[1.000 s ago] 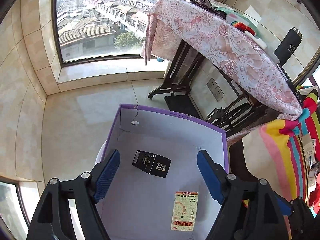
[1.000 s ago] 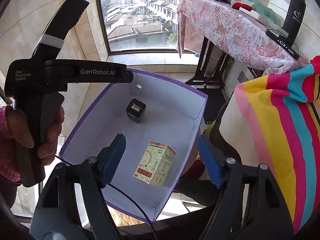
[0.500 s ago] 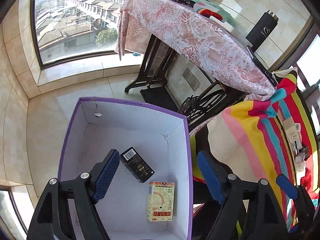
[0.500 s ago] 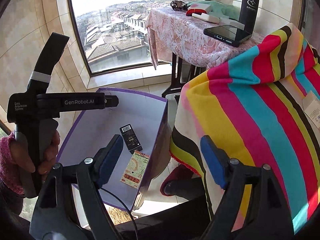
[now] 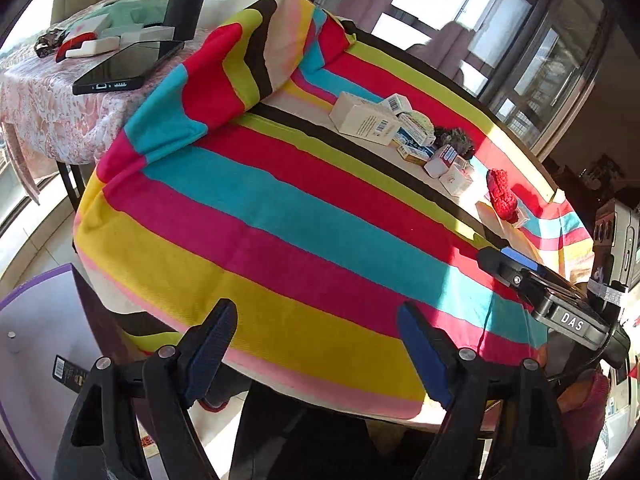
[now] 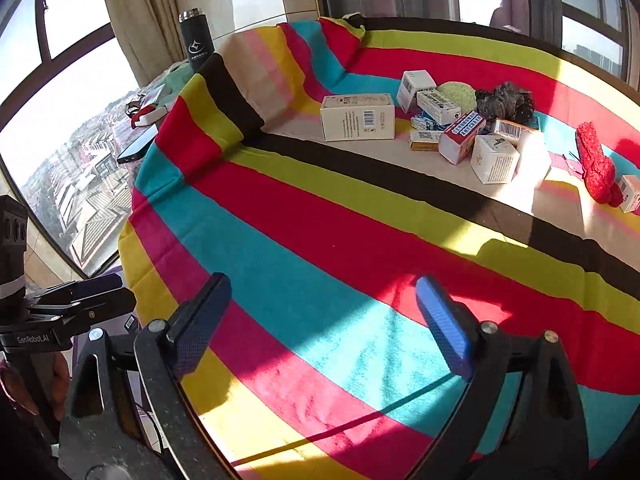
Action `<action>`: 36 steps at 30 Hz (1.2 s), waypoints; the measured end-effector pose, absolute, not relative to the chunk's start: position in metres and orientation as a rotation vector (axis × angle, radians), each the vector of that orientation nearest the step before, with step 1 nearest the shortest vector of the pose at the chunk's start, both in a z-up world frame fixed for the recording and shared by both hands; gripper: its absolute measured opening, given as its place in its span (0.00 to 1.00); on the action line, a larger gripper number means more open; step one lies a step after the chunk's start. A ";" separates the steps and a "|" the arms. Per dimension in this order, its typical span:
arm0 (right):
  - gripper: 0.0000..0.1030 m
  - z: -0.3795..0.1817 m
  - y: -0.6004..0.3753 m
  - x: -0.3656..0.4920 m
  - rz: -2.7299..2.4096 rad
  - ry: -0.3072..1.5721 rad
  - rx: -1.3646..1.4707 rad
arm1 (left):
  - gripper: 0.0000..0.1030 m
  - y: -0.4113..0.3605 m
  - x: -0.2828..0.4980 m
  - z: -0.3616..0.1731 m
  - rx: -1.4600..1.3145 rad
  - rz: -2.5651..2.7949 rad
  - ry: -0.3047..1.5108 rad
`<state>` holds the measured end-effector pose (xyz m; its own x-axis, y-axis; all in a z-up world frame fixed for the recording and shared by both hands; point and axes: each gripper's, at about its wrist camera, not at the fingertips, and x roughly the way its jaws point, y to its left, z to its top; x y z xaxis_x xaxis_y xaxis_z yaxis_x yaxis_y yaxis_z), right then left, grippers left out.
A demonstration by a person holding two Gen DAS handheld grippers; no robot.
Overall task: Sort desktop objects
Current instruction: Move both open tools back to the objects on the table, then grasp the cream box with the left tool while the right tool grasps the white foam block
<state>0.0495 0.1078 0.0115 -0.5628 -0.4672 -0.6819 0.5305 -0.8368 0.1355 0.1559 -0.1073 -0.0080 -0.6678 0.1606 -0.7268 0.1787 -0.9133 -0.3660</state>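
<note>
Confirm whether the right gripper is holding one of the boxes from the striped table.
No: the right gripper is open and empty, apart from the boxes.

Striped-cloth table [image 6: 320,248] with clustered small boxes [image 6: 452,128], red scrunchie [image 6: 596,164].

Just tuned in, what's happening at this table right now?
A person holds two claws over the striped cloth, sorting small items. Both the left claw and right claw are open and empty. The pile of boxes waits on the table's far side; the purple bin sits low beside the table.
</note>
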 end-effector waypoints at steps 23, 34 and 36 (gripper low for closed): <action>0.90 0.017 0.184 -0.177 -2.624 -0.142 1.095 | 0.81 -0.100 -0.046 -0.026 1.420 -2.744 0.412; 0.30 -0.013 0.172 -0.194 -2.613 -0.028 1.208 | 0.81 -0.113 -0.114 -0.018 1.324 -2.799 0.218; 0.30 -0.016 0.174 -0.194 -2.591 -0.041 1.230 | 0.81 -0.117 -0.132 -0.021 1.342 -2.803 0.178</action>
<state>-0.1944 0.1735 -0.0164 -0.6023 -0.2555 -0.7563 0.2315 -0.9626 0.1408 -0.1319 -0.1174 -0.0206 -0.6277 0.0234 -0.7781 0.0751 -0.9931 -0.0904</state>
